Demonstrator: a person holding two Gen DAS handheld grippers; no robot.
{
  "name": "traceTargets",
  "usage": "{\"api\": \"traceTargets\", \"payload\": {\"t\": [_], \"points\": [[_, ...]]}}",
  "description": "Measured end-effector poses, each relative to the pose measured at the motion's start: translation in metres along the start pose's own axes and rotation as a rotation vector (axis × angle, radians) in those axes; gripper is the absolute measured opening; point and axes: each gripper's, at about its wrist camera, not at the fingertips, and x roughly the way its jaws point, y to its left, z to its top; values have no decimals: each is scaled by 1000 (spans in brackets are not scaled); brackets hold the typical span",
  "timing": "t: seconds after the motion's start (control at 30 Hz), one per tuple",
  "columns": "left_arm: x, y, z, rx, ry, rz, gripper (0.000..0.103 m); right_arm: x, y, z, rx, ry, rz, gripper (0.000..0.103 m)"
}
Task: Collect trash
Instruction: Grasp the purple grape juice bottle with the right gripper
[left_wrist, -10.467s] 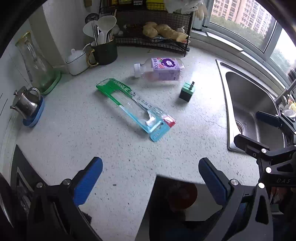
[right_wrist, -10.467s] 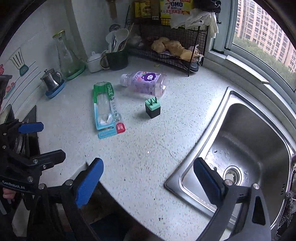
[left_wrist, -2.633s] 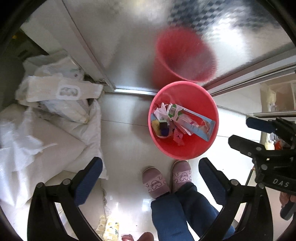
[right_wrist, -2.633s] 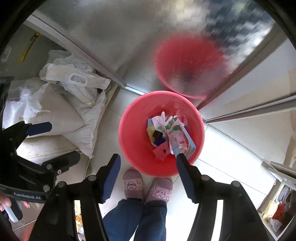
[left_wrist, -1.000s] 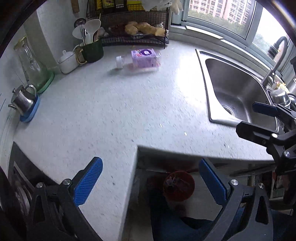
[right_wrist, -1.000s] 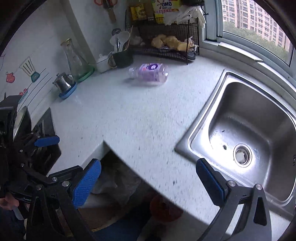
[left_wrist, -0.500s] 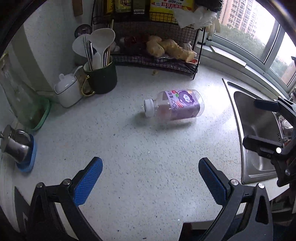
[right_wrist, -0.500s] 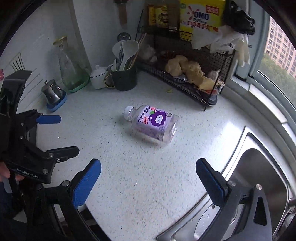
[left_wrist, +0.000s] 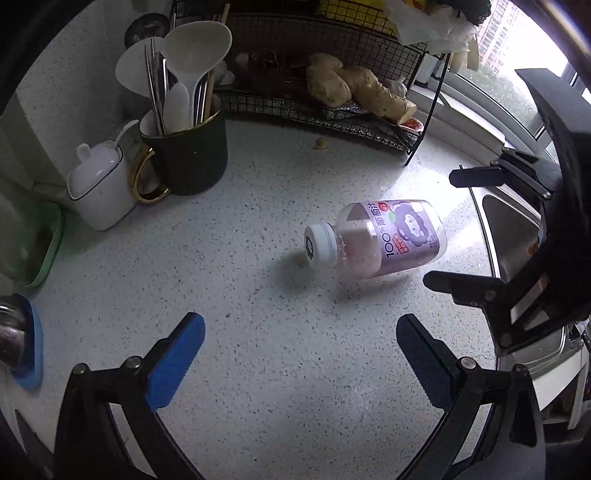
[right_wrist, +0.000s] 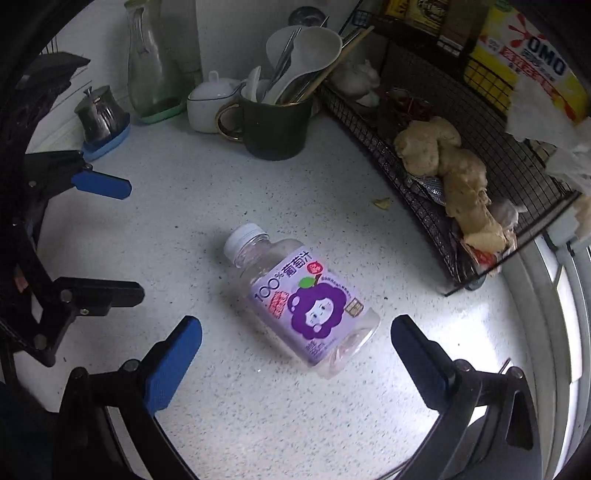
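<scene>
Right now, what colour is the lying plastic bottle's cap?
White; the clear plastic bottle's cap shows best in the right wrist view.

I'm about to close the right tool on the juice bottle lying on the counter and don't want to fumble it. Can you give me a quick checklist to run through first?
1. Right tool open wide: ok.
2. Juice bottle lined up between its fingers: ok, though its body is a little ahead of the tips.
3. Bottle capped: ok, white cap is on.
4. Bottle lying free on the counter, touching nothing else: ok.
5. Left tool empty and clear of the bottle: ok, open off to the side.
6. Whether liquid is left inside: cannot tell.
</scene>
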Motion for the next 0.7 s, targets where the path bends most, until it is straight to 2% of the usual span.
{"api": "traceTargets", "payload": {"t": [0.17,0.33,0.47,0.57,0.6,0.7], "points": [[20,8,8,19,45,0,103,34,-16,15,-65,84,43,102],[36,11,9,41,80,-4,103,50,-12,20,-146,126,97,102],[43,14,8,39,96,-10,103,64,-5,23,-131,172,160,102],[45,17,5,36,101,-9,103,70,3,24,-133,192,172,102],[46,18,5,36,102,-5,103,72,6,24,-131,197,182,101],[47,20,3,30,106,-1,103,76,15,24,-139,202,173,87]]}}
